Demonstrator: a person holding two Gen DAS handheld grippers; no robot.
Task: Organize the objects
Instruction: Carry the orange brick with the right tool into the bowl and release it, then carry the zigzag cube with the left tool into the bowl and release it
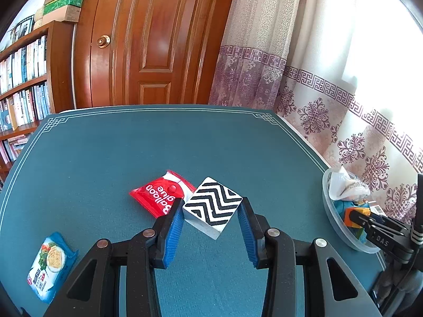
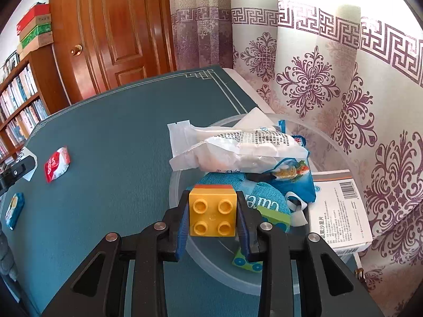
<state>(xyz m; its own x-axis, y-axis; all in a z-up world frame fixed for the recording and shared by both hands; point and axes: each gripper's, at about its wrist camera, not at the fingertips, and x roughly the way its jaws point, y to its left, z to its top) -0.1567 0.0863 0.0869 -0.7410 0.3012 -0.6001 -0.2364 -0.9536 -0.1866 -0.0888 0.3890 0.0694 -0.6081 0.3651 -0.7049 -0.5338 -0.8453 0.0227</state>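
Seen along the left gripper (image 1: 212, 212): blue-padded fingers spread apart, bracketing a white block with a black zigzag pattern (image 1: 212, 206). Left pad touching or nearly touching the block's left corner; right pad just beside its right corner with a sliver of gap, so not clamped. Block turned diagonally, resting on the teal mat with white border lines (image 1: 132, 153). Just beyond and left of the left fingertip, a red plastic packet printed "Balloon glue" (image 1: 158, 194), partly tucked behind the block. Near the left side of the gripper body, a blue snack packet picturing crackers (image 1: 50, 262), flat on the mat. Far off to the right, a clear round plastic basin (image 1: 341, 227) at the mat's edge.

Seen along the right gripper (image 2: 212, 211): fingers clenched on a yellow studded toy brick with an orange layer beneath (image 2: 212, 212), studs facing the camera, held above the near part of the clear basin (image 2: 211, 261). Ahead of the fingertips inside the basin: a white crinkled plastic wrapper (image 2: 232, 148) on top, a blue snack bag (image 2: 296, 182) under it, and a teal woven pouch (image 2: 264, 200). Right of the right finger, a green toy brick (image 2: 275, 218). Further right, a white cardboard box with a barcode (image 2: 341, 211).
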